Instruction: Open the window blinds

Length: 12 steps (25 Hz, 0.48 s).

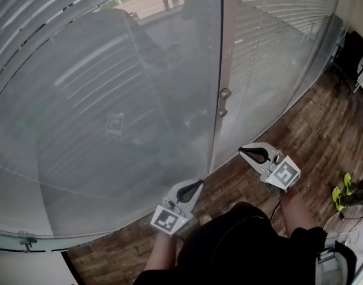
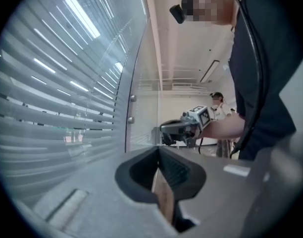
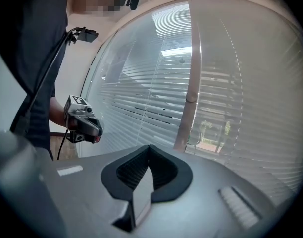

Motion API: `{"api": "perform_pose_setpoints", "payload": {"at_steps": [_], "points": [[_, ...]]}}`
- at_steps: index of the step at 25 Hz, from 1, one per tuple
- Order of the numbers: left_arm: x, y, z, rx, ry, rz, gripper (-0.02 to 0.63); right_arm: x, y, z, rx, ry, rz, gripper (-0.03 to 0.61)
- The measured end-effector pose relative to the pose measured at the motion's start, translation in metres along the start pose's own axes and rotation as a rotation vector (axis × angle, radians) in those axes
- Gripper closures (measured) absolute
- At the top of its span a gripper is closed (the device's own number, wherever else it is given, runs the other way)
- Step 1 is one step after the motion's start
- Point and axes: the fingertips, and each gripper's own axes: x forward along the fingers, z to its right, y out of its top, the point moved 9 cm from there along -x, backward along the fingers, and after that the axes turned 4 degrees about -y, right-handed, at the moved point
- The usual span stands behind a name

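Note:
Horizontal slatted blinds (image 1: 92,100) hang behind tall glass panes, their slats tilted nearly flat; they also fill the left gripper view as blinds (image 2: 52,98) and the right gripper view as blinds (image 3: 156,88). A vertical post (image 1: 226,52) between the panes carries two small round knobs (image 1: 225,92). My left gripper (image 1: 198,184) is low at the centre, shut and holding nothing, pointing at the glass. My right gripper (image 1: 243,151) is to its right near the post's foot, also shut and holding nothing. Each shows in the other's view: right gripper (image 2: 165,128), left gripper (image 3: 92,128).
Wooden floor (image 1: 324,135) runs along the foot of the glass. A dark bag or chair (image 1: 351,55) stands at the far right, and a yellow-green object (image 1: 341,192) lies on the floor. A metal bracket (image 1: 24,239) sits at lower left. Another person (image 2: 218,103) stands far back.

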Motion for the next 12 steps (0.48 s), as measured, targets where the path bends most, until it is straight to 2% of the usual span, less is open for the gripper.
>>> {"api": "perform_pose_setpoints", "payload": {"at_steps": [7,12], "points": [[0.003,0.015,-0.004,0.023,0.091,0.017,0.609,0.014,0.001,0.011,-0.066,0.075,0.016,0.572],[0.012,0.017,0.002,0.031,0.144,0.01,0.609,0.014,-0.007,0.019,-0.059,0.122,0.04,0.572]]}}
